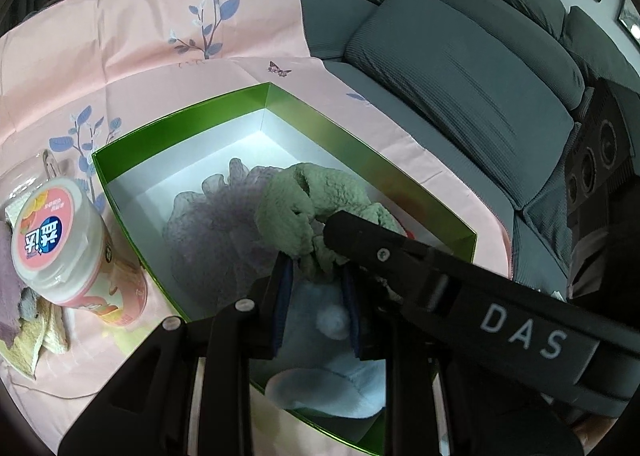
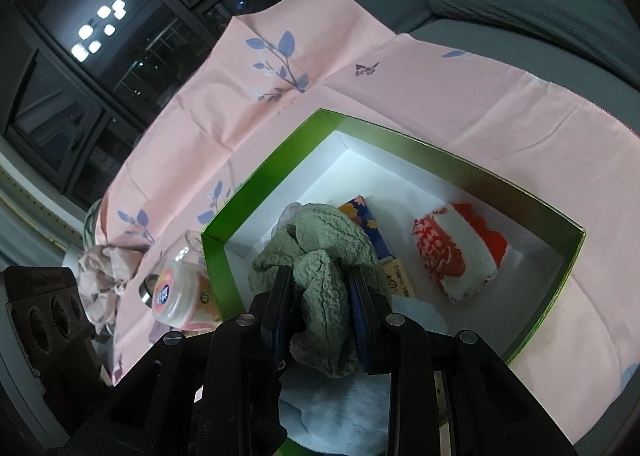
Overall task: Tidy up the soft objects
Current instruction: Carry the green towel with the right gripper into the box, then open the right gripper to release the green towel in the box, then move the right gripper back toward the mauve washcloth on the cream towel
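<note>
Both my left gripper (image 1: 318, 280) and right gripper (image 2: 322, 310) pinch the green fleece cloth (image 2: 320, 256), lowering it over the green box (image 2: 576, 234); next, I judge, both must release.

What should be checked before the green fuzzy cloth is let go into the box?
1. Right tool shut on the green fuzzy cloth: ok.
2. Left tool pinching the same cloth: ok.
3. Cloth over the green-walled cardboard box: ok.
4. Bare box floor free behind the cloth: ok.
5. Red-and-white rolled towel clear of the cloth: ok.
6. Cloth resting on the pale blue plush below: cannot tell.
</note>
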Demonstrator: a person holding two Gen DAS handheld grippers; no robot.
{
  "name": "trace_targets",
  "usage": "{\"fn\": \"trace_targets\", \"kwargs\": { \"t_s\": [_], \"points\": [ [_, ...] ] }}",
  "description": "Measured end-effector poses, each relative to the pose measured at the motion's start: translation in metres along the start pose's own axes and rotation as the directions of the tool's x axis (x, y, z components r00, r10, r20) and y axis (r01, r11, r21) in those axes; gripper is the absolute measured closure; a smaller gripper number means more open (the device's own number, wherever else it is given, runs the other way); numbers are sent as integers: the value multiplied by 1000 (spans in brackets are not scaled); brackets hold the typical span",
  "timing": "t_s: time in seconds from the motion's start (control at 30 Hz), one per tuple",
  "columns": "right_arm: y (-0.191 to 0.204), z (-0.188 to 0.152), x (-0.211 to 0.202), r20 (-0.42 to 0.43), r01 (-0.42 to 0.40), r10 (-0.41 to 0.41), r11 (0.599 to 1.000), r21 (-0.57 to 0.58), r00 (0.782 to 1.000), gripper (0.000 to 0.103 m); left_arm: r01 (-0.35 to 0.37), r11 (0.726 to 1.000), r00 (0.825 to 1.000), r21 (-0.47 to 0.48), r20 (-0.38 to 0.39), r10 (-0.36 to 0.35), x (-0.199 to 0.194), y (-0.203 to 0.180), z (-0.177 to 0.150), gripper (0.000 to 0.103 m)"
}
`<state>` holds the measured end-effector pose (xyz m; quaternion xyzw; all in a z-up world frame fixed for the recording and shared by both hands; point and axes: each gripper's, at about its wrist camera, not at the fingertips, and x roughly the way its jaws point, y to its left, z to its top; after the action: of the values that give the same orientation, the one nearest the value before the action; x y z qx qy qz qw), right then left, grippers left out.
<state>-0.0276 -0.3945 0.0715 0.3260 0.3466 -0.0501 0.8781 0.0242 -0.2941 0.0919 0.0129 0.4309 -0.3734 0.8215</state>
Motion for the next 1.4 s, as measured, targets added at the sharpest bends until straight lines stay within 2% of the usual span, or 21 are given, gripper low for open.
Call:
{"fn": "trace_targets", "kwargs": {
  "t_s": [0.17,0.23,0.27,0.33,0.4,0.43,0.5,0.57,0.7,0.8,0.83,0.87,0.93,1.1,1.27,1.4],
  "points": [
    [1,1,-2,-1,14,-14,1000,7,1000,71,-5,1000,1000,-18,5,5,-1,1,0,77],
    [3,2,-3,4,19,-19,1000,3,1000,61,-12,1000,1000,-22,17,13,-4,0,0,74],
    [4,1,-5,14,26,-26,1000,0,1000,54,-15,1000,999,-23,28,16,-7,0,-1,70],
    [5,1,-9,35,31,-30,1000,-4,999,49,-19,999,999,-29,45,20,-13,2,-1,62],
    [6,1,-14,58,26,-25,1000,-10,998,41,-15,999,998,-36,61,17,-21,4,-3,51],
    [7,2,-17,68,23,-22,1000,-11,997,38,-11,999,997,-41,72,14,-26,5,-4,41],
    [8,1,-22,96,17,-16,1000,-11,995,28,-1,999,996,-50,91,5,-36,8,-6,36],
    [10,1,-27,121,9,-7,1000,-12,993,24,1,998,994,-58,109,5,-47,11,-9,23],
    [16,1,-31,138,4,0,1000,-29,990,17,2,997,988,-72,153,9,-68,19,-17,17],
    [24,-1,-33,150,18,-10,998,-52,989,16,-13,996,985,-87,169,27,-81,27,-24,15],
    [28,-2,-33,154,28,-18,997,-67,988,16,-25,995,984,-92,172,41,-86,31,-28,12],
    [32,-4,-33,157,39,-26,996,-82,987,16,-35,995,983,-99,175,52,-90,34,-30,5],
    [39,-6,-33,160,67,-48,991,-118,986,16,-51,992,978,-115,195,73,-100,42,-38,2],
    [57,-13,-33,192,171,-132,964,-202,972,16,-57,980,974,-190,207,97,-122,71,-65,2],
    [72,-20,-30,194,189,-141,947,-258,971,16,-134,961,964,-241,194,183,-139,99,-85,2],
    [88,-28,-25,193,198,-145,935,-295,970,16,-191,940,949,-282,190,250,-157,124,-103,2]
  ]
}}
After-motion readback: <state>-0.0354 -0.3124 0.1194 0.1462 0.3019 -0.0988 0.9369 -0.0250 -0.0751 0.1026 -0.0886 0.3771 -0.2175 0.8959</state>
